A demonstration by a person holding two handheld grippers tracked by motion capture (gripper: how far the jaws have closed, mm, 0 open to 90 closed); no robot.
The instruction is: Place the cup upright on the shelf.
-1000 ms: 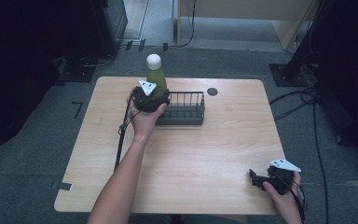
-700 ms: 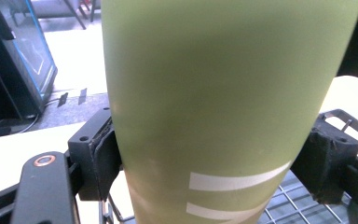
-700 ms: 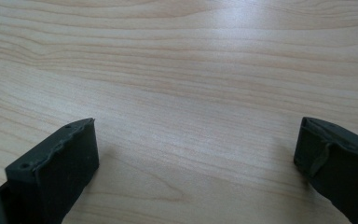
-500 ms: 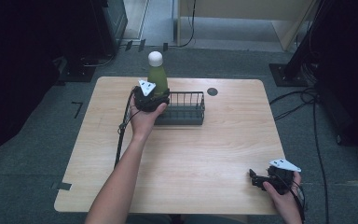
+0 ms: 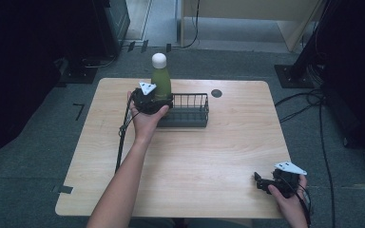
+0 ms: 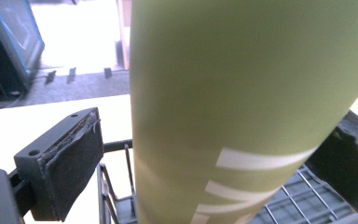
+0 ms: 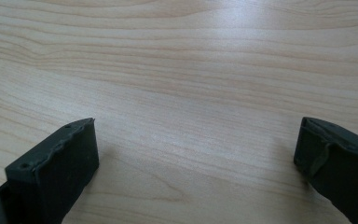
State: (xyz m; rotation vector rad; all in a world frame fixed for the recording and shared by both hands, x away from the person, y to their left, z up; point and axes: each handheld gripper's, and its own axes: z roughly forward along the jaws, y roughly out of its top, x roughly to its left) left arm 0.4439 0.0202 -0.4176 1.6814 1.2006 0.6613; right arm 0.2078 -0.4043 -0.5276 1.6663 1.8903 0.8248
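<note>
A green bottle [image 5: 161,83] with a white cap stands upright at the left end of a black wire basket [image 5: 187,116] at the far middle of the wooden table. My left gripper [image 5: 159,100] is around the bottle's lower body. In the left gripper view the bottle [image 6: 242,93] is between the jaws. The right jaw touches it, and the left pad [image 6: 70,163] stands a small gap away, so the gripper is open. My right gripper [image 5: 260,181] rests open near the front right corner, jaws wide over bare wood [image 7: 196,93].
The basket's wires [image 6: 114,186] show below the bottle. A dark round spot [image 5: 216,93] lies on the table behind the basket. The left gripper's cable [image 5: 121,137] trails along the table's left half. Dark furniture and cables surround the table on the floor.
</note>
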